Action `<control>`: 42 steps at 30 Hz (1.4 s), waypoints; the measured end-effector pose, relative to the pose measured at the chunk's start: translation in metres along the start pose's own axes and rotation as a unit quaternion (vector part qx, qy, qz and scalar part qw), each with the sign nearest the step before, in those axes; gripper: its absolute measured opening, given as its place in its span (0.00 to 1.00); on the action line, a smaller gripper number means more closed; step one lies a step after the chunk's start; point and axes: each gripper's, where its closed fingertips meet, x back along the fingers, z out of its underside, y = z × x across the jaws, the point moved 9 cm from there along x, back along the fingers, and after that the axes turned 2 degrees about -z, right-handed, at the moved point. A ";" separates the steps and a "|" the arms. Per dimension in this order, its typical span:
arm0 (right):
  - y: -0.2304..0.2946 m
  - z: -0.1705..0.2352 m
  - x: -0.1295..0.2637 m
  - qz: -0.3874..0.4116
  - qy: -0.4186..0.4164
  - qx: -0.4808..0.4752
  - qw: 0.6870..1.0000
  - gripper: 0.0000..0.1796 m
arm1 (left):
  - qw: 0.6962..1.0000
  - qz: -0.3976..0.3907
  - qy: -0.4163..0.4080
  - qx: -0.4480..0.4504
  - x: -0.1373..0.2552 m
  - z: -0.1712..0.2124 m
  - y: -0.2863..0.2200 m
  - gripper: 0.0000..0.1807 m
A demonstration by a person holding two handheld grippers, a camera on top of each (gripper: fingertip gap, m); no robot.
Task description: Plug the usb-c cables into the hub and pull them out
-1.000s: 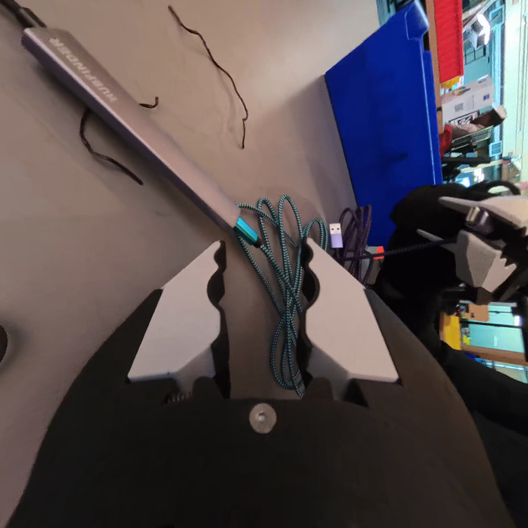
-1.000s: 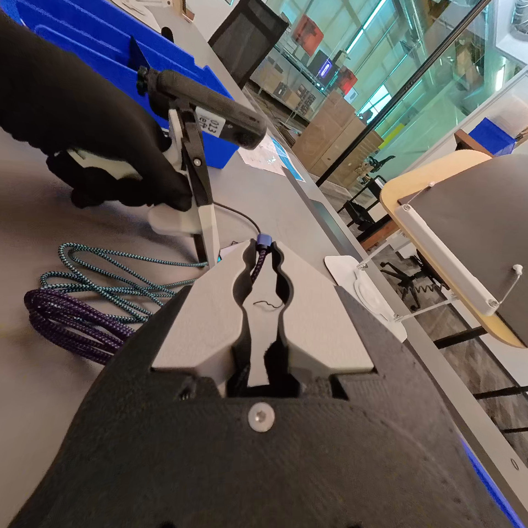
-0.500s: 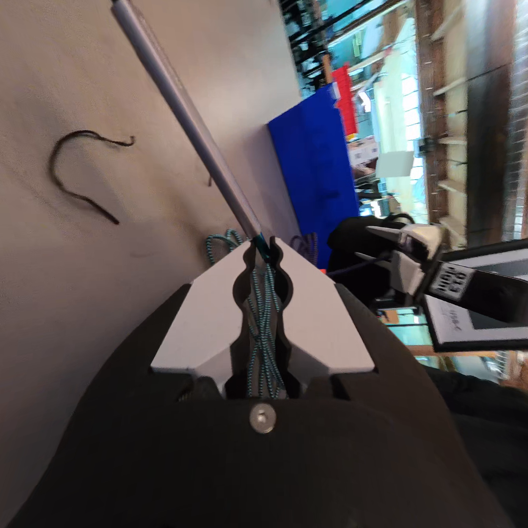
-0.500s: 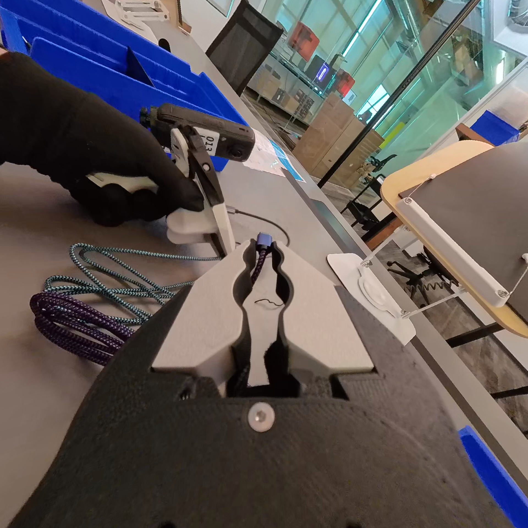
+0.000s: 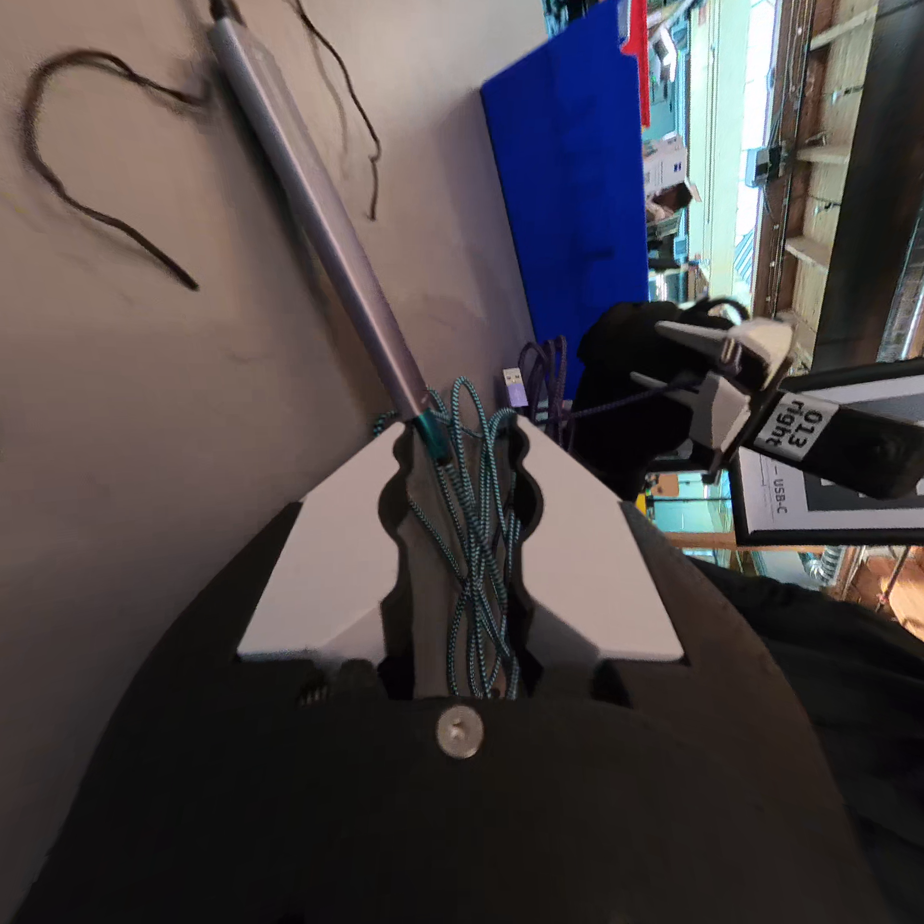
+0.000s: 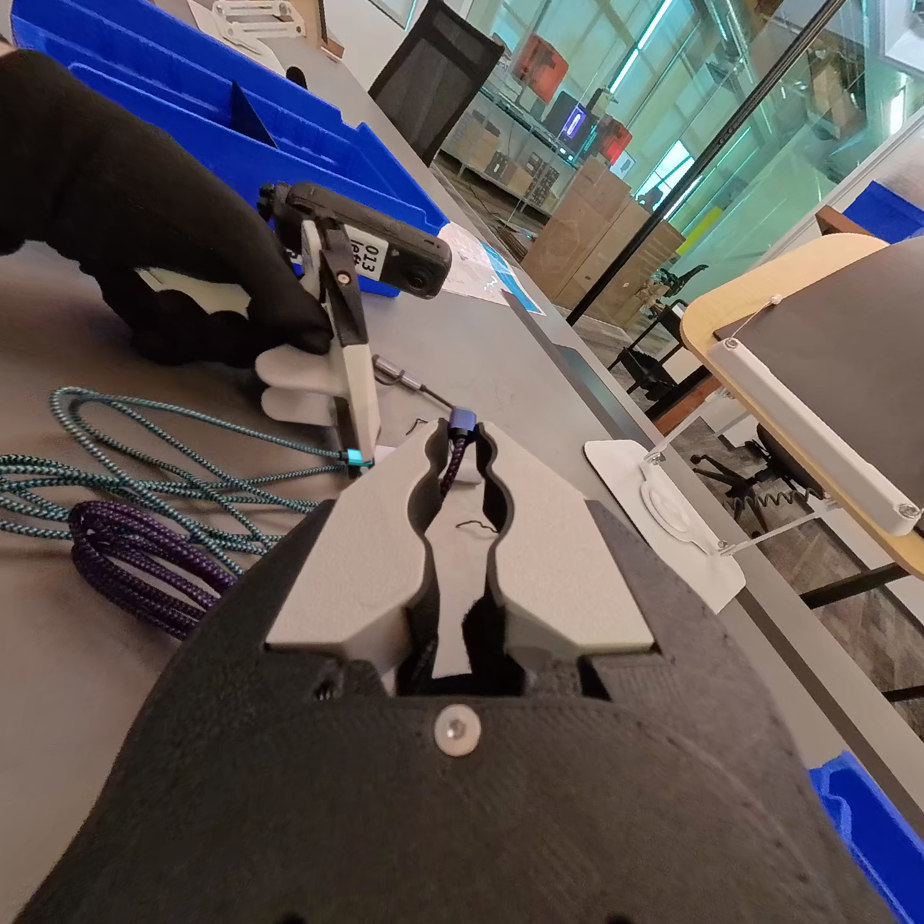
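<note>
**Left gripper at the teal plug; purple plug held in reserve**

Left gripper [image 5: 456,430] was recorded with its jaws apart, the teal plug [image 5: 433,436] lying between the fingertips and nearer the left finger; whether that finger touched it could not be told. The plug appeared seated in the end of the grey hub [image 5: 320,220], which lay flat on the table [image 5: 125,400]. The teal cable [image 5: 475,540] was looped under the open jaws. Right gripper [image 6: 462,430] was seen clamped on the purple cable [image 6: 452,467] just behind its blue-purple connector [image 6: 462,419], held above the table and near the left gripper. The rest of that cable lay coiled beside the teal loops.

The step in hand was judged to be taking hold of the teal plug, either to seat or to withdraw it. For a clean result, the metal shell rather than the braid should be pinched, the jaws centred on it, and any pull kept in line with the hub's long axis. The hub was unrestrained, so dragging was considered likely.
</note>
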 end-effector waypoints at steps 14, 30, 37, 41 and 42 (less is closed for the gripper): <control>-0.002 0.000 0.003 0.001 -0.008 -0.007 1.000 0.04 | 0.997 -0.020 -0.074 0.012 -0.001 -0.029 0.006 0.23; -0.005 0.001 0.004 0.004 -0.018 -0.016 1.000 0.05 | 0.980 -0.067 -0.175 0.061 0.010 -0.049 0.018 0.26; -0.006 0.001 0.003 0.004 -0.018 -0.017 1.000 0.05 | 0.979 -0.044 -0.178 0.091 0.008 -0.055 0.024 0.22; -0.006 0.002 0.003 0.003 -0.018 -0.018 1.000 0.05 | 0.985 -0.023 -0.142 0.101 -0.002 -0.064 0.026 0.19; -0.006 0.002 0.002 0.003 -0.017 -0.018 1.000 0.05 | 0.985 -0.018 -0.140 0.102 -0.005 -0.065 0.026 0.17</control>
